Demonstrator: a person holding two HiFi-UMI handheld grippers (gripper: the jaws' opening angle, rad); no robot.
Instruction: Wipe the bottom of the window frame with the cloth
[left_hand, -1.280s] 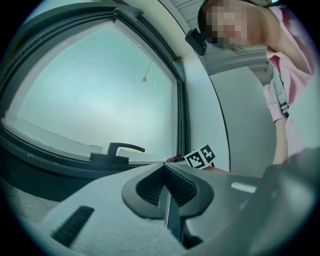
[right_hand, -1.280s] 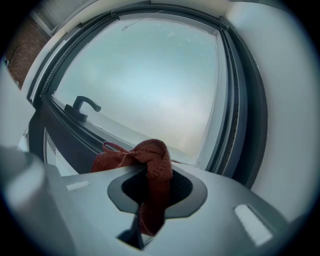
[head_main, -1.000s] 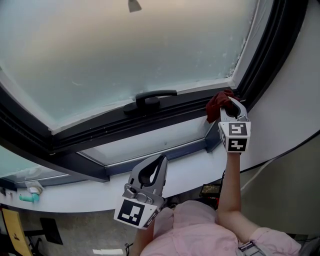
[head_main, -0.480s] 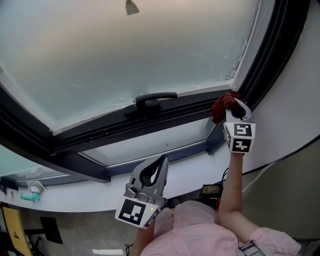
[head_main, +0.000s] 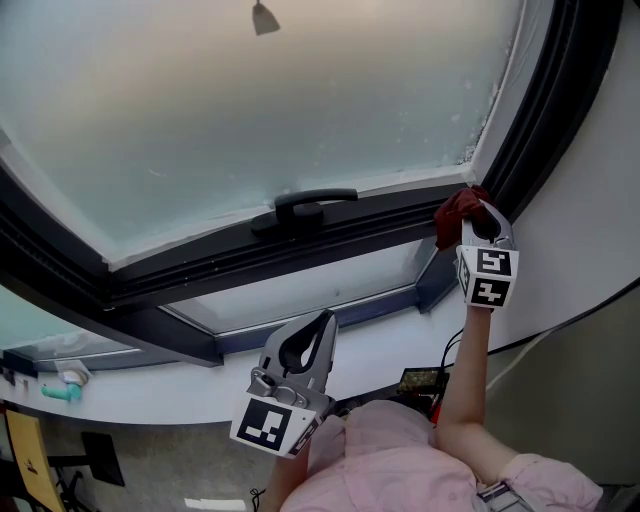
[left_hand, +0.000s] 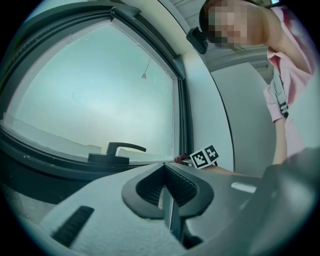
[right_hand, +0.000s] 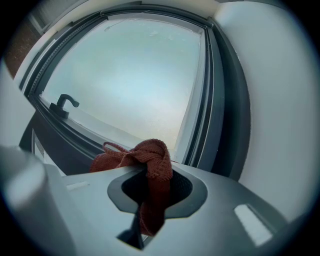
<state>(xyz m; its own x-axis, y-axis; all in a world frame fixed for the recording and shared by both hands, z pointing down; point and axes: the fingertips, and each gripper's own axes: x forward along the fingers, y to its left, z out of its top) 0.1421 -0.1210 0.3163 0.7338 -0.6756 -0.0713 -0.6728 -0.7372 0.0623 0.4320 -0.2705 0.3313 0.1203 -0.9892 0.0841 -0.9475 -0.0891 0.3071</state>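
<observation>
The wiping looks to be at its starting end. The right hand-held gripper (head_main: 472, 218) is reached up to the lower right corner of the window, its jaws clamped on a rust-red cloth (head_main: 455, 208). The right gripper view shows the fabric pinched between them, with a bunched knot spilling over the front. The cloth sits against the dark bottom of the window frame (head_main: 230, 258), just where that rail meets the right-hand upright.

The left hand-held gripper (head_main: 318, 328) hangs low over the white sill (head_main: 390, 335), well away from the frame. Its jaws are together with nothing between them, so it takes no part just now.

As I read it, the next move is a steady drag leftward along the bottom rail. The bunched fabric should be kept pressed down, and the window handle (head_main: 310, 203), which stands on the rail partway along, needs working around.

Counting up: one cloth, two hand-held grippers, one handle, and one large frosted pane (head_main: 260, 110) above the rail. Something small and teal (head_main: 58, 394) lies at the far left of the sill; I cannot tell what it is.
</observation>
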